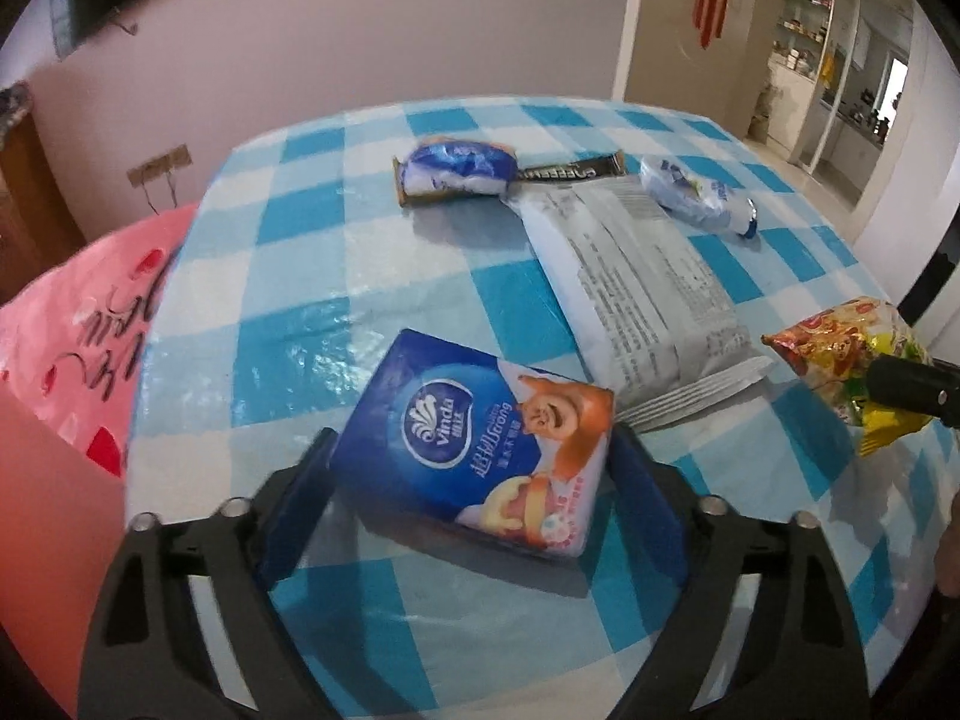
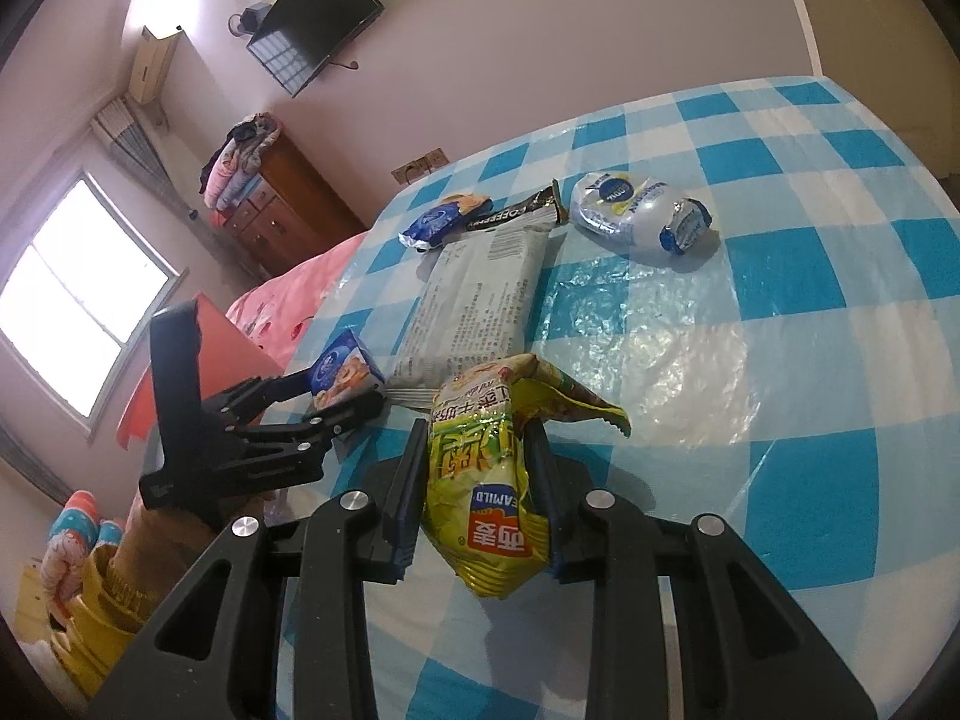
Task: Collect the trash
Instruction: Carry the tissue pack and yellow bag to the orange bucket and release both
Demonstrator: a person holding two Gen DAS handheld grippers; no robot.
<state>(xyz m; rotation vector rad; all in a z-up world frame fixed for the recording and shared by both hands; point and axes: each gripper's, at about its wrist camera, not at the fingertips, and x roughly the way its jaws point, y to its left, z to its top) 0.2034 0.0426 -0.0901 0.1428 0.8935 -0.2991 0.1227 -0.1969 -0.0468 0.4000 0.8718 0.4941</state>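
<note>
My left gripper (image 1: 474,450) is shut on a blue Vinda tissue pack (image 1: 474,438), held just above the checked table; it also shows in the right wrist view (image 2: 345,375). My right gripper (image 2: 477,438) is shut on a yellow-green snack bag (image 2: 492,480), which shows at the right edge of the left wrist view (image 1: 840,360). On the table lie a large grey wrapper (image 1: 630,282), a black coffee sachet (image 1: 570,171), a small blue wrapper (image 1: 456,168) and a blue-white wrapper (image 1: 696,195).
The table has a blue-and-white checked cloth (image 1: 300,330) under clear plastic. A pink bag (image 1: 90,330) hangs off its left edge. A wooden dresser (image 2: 282,204) and a window (image 2: 78,300) are beyond the table.
</note>
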